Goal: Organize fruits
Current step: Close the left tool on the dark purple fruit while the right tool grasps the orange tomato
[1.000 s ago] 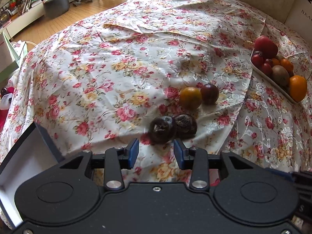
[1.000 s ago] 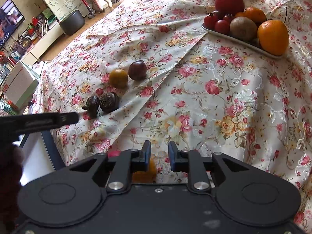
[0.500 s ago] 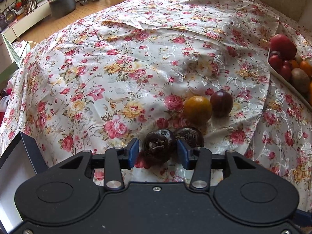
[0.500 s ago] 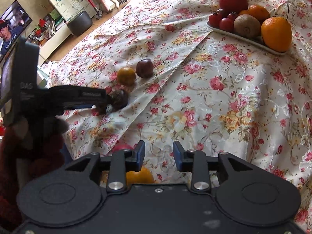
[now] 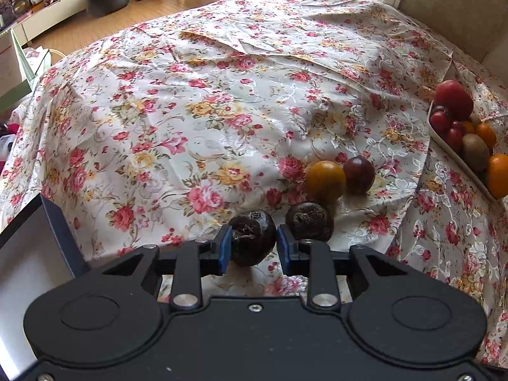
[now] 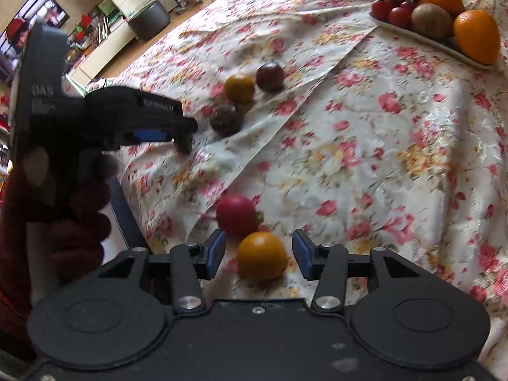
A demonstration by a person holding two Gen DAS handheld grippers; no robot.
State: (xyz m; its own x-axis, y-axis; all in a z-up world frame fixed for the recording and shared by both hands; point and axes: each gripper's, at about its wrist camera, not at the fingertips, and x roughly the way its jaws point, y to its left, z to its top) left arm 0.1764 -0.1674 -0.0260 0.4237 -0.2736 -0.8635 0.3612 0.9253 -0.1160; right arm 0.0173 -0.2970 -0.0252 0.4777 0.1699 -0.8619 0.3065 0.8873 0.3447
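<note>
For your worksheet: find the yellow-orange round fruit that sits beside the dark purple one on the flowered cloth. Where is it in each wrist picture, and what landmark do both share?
Left wrist view: the yellow-orange fruit lies right of centre, just left of the dark purple fruit.
Right wrist view: the same fruit lies upper left of centre, again left of the purple one.
Shared landmark: the white fruit tray on the right.

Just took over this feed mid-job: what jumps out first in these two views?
The left gripper is shut on a dark brown fruit at the near edge of the flowered cloth, with a twin fruit just to its right. The right gripper stands open, its jaws having just opened, around an orange fruit that its pads do not touch. A tray piled with bright fruit sits at the far right.
</note>
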